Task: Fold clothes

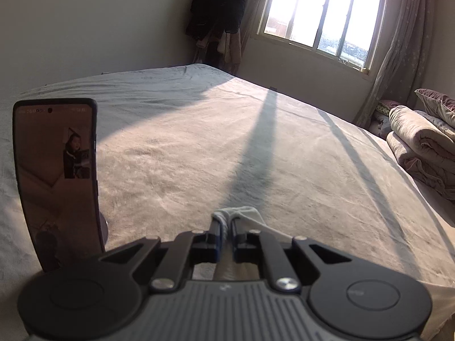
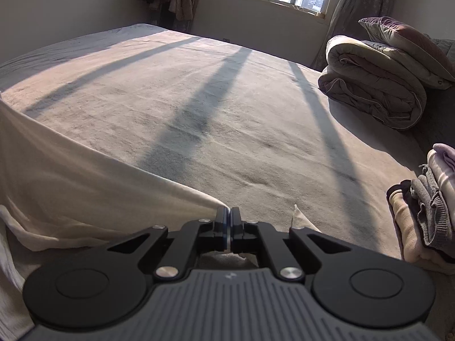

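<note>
Both claws pinch the cream garment: left claw (image 1: pixel 226 221) grips a bunched edge, right claw (image 2: pixel 231 213) another edge, cloth (image 2: pixel 71 187) draping off toward nine o'clock over the bed (image 2: pixel 227 99). One window (image 1: pixel 321 14) at twelve o'clock, one phone (image 1: pixel 57 170), one rolled quilt (image 2: pixel 372 85), one clothes pile (image 2: pixel 426 213) at three.

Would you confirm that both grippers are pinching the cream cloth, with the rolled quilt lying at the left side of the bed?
Not quite: the rolled quilt lies at the right side of the bed, as the right wrist view shows. Both grippers do pinch the cream cloth.
</note>
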The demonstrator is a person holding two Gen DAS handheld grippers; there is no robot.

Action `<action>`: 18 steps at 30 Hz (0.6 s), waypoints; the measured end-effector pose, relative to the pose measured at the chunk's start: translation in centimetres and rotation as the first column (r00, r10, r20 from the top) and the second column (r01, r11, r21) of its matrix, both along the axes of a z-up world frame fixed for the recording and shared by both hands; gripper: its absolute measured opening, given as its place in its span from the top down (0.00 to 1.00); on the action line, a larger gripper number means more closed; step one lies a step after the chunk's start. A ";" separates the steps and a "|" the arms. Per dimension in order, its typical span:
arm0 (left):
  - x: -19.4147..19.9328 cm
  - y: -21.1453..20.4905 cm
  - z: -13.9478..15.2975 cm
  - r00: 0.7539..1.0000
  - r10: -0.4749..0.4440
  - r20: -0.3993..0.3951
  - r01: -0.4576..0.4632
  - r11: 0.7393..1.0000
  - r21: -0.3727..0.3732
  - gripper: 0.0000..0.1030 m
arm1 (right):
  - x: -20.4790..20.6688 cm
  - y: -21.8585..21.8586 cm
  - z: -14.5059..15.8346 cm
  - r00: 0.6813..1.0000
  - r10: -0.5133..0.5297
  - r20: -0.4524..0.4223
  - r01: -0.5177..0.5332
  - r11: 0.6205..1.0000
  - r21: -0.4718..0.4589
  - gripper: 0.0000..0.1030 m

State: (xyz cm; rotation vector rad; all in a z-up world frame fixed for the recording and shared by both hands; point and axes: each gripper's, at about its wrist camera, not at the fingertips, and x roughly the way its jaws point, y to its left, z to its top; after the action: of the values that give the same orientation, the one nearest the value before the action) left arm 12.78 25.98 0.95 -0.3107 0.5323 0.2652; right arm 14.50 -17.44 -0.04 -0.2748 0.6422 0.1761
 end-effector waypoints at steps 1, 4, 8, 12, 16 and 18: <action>0.5 0.0 0.2 1.000 0.000 0.000 0.000 1.000 -0.001 0.93 | 0.4 0.0 0.2 1.000 -0.007 0.004 0.007 1.000 -0.007 0.99; 2.5 -0.6 0.2 1.000 0.000 -0.012 0.001 1.000 0.020 0.93 | 2.2 0.3 0.6 0.999 -0.030 0.026 0.032 0.998 -0.049 0.99; 4.9 -1.3 -0.3 1.000 -0.004 -0.025 0.005 0.998 0.060 0.93 | 5.0 0.7 0.2 0.995 -0.085 0.044 0.088 0.993 -0.083 0.99; 6.9 -1.6 -0.7 1.000 -0.001 -0.030 0.004 0.995 0.099 0.93 | 7.5 1.2 -0.7 0.991 -0.120 0.056 0.127 0.984 -0.126 0.99; 8.9 -1.7 -1.5 0.999 0.000 -0.055 0.007 0.992 0.123 0.93 | 9.7 1.9 -2.0 0.988 -0.142 0.061 0.151 0.973 -0.173 0.99; 9.9 -1.8 -2.1 0.997 -0.001 -0.074 0.011 0.991 0.132 0.93 | 10.6 2.3 -2.8 0.987 -0.148 0.055 0.156 0.968 -0.195 0.99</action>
State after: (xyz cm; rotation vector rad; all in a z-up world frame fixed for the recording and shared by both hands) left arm 22.66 24.23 -1.14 -0.1706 0.5854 0.3057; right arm 25.15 -15.19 -2.80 -0.4192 0.6386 -0.0417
